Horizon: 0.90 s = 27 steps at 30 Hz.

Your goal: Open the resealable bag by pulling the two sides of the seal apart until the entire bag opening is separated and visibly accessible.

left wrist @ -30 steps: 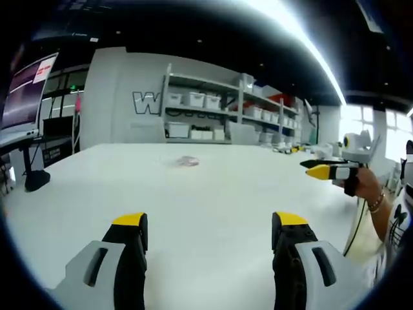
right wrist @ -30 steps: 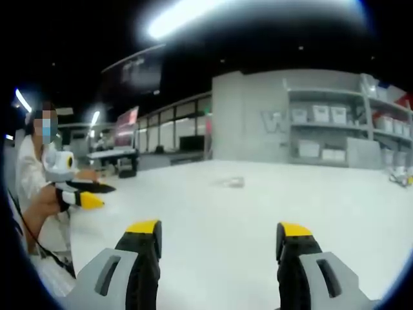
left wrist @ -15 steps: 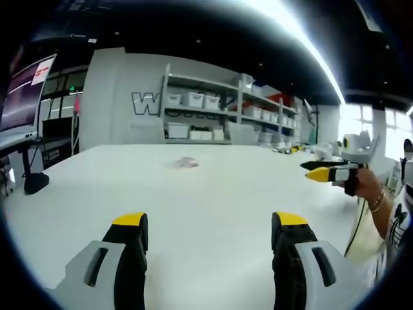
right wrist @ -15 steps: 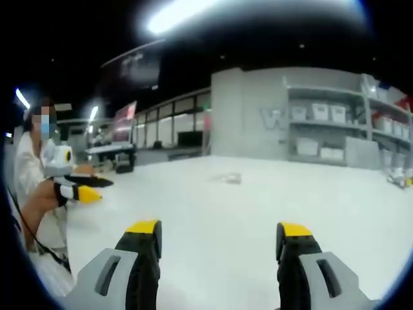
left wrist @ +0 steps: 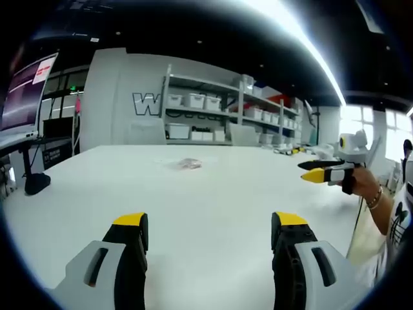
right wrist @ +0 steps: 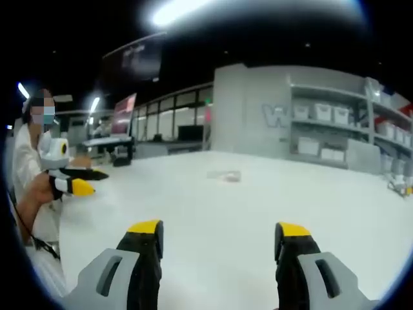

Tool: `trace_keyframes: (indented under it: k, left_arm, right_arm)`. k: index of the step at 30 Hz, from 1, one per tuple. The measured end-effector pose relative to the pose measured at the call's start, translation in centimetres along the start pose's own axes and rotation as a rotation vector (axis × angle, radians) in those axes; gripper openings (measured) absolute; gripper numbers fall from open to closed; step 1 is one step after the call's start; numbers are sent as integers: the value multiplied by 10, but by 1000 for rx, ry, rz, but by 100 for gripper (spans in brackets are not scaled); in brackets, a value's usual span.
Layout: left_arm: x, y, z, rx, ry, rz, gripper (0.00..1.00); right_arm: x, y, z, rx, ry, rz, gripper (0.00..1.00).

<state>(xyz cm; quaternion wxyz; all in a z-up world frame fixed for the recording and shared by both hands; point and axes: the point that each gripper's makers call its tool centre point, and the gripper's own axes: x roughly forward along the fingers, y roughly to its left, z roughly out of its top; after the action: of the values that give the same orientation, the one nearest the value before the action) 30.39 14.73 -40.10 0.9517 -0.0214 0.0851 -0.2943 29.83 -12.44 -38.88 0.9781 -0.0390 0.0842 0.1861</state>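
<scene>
In the left gripper view, the left gripper (left wrist: 210, 229) rose from the bottom of the frame with its yellow-tipped jaws set wide apart and nothing between them. They stood over bare white surface (left wrist: 213, 194). The resealable bag (left wrist: 185, 164) lay flat on that surface well beyond the jaws, slightly left of centre and a little above mid-height in the frame; its seal was too small to judge. The right gripper (left wrist: 308, 170) entered at the right edge of the frame, held in a hand (left wrist: 358, 184) above the surface; its jaws appeared close together, holding nothing, but their gap could not be told.

In the right gripper view, the right gripper (right wrist: 219, 229) showed its jaws spread wide and empty at the bottom of the frame. The bag (right wrist: 226, 175) lay at mid-frame, well apart from them. The left gripper (right wrist: 82, 181) appeared at the left edge. Shelving with white bins (left wrist: 213, 110) stood behind the surface at upper centre.
</scene>
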Motion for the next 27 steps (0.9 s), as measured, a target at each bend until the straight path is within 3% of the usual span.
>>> trace_keyframes:
  k: [27]
  left_arm:
    - [-6, 3, 2, -6, -15, 0, 77]
  right_arm:
    - [16, 10, 8, -51, 19, 32, 66]
